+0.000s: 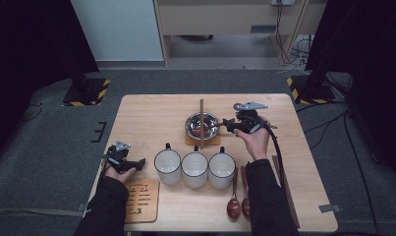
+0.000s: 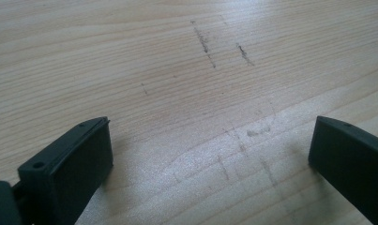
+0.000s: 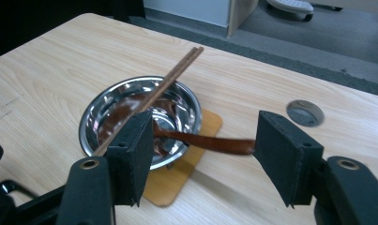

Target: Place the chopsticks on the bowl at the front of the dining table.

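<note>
The steel bowl [image 3: 139,119] is round, shiny and shallow, and sits on a small square wooden coaster [image 3: 186,164] on the pale, fine-grained bench [image 1: 151,118]. In it lies a dark brown wooden spoon [image 3: 200,140] — its bowl end inside the steel bowl, its flat handle running out over the rim toward the right hand-held gripper [image 3: 203,150], roughly along the bench's width in the high view. A pair of brown chopsticks [image 3: 163,91] rests across the bowl, long axis pointing away from the person. The right hand-held gripper's jaws stand apart, released, with the spoon handle's end between them, close to one pad; whether it touches is hard to tell. One black jaw hides part of the spoon's bowl end.

The left hand-held gripper [image 2: 210,154] is open too — over bare, scuffed bench near the left edge, beside three white mugs [image 1: 194,168] with dark rims.
</note>
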A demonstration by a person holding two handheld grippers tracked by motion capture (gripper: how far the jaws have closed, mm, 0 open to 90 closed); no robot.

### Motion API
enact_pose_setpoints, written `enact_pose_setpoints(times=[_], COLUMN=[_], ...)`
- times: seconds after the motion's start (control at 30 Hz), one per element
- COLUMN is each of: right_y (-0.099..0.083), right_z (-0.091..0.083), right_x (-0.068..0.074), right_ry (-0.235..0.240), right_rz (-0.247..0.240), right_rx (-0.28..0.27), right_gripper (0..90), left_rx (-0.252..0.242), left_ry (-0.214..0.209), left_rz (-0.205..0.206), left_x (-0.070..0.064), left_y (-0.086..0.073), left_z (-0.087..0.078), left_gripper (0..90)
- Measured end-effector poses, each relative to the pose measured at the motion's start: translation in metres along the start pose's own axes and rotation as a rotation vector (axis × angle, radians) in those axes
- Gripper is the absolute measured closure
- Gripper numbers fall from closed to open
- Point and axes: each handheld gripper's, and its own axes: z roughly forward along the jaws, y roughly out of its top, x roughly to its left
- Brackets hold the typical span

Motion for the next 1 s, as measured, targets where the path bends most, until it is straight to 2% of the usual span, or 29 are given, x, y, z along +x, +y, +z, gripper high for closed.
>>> enact_pose_setpoints(times=[0.33, 0.6, 1.0], right_y=[-0.027, -0.052, -0.084], right_z=[-0.033, -0.061, -0.089], right_x=[-0.019, -0.035, -0.058], right_ry=[-0.023, -0.051, -0.107], right_rz=[0.048, 0.066, 0.082], right_rx=[-0.001, 0.002, 0.014], right_gripper=[34.0, 31.4, 28.8], left_rx=[0.000, 0.000, -0.001], left_ry=[0.000, 0.001, -0.002], left_rz=[0.001, 0.001, 0.003], left_x=[0.000, 0.000, 0.001], left_y=[0.000, 0.000, 0.000], left_z=[0.000, 0.000, 0.000], left_gripper=[0.0, 0.0, 0.0])
